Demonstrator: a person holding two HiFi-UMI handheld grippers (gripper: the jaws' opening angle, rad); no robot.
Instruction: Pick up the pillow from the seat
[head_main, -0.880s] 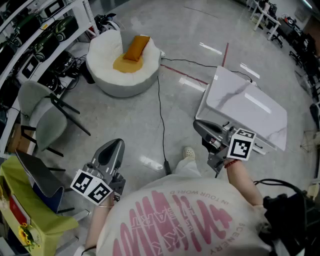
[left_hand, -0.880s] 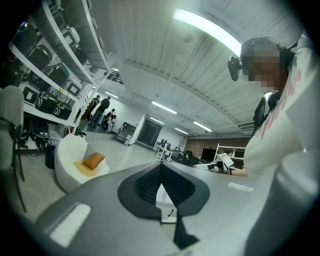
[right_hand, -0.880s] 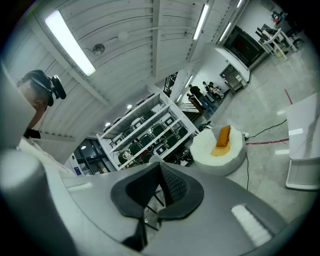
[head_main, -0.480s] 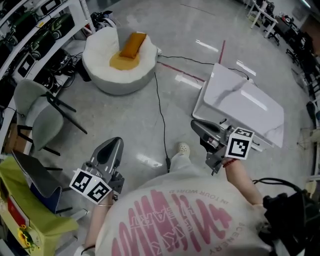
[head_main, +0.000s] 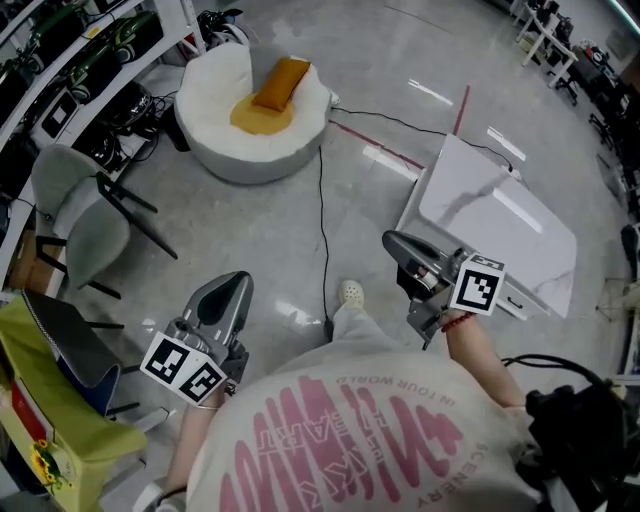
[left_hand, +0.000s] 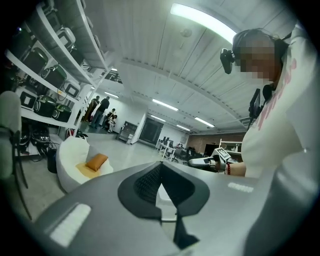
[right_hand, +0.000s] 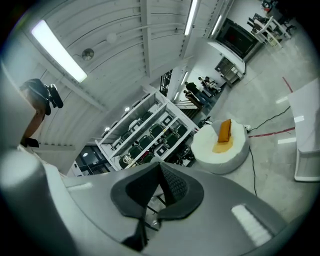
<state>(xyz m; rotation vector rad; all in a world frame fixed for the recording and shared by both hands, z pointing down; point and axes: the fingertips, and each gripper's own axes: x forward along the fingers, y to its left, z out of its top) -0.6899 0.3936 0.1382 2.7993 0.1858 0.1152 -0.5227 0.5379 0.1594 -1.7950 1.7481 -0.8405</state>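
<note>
Two shut grippers, one pillow far off

Head view: the orange pillow (head_main: 280, 82) leans on the round white seat (head_main: 215, 160), well apart from the left gripper (head_main: 236, 284) and right gripper (head_main: 394, 241). Left gripper view: jaws pressed together on nothing, the pillow small on the seat. Right gripper view: the same, empty. The pillow looks light, soft and squashy, so a deep pinch on a short edge should hold it.

An orange pillow (head_main: 281, 83) leans tilted on the round white seat (head_main: 215, 100).
</note>
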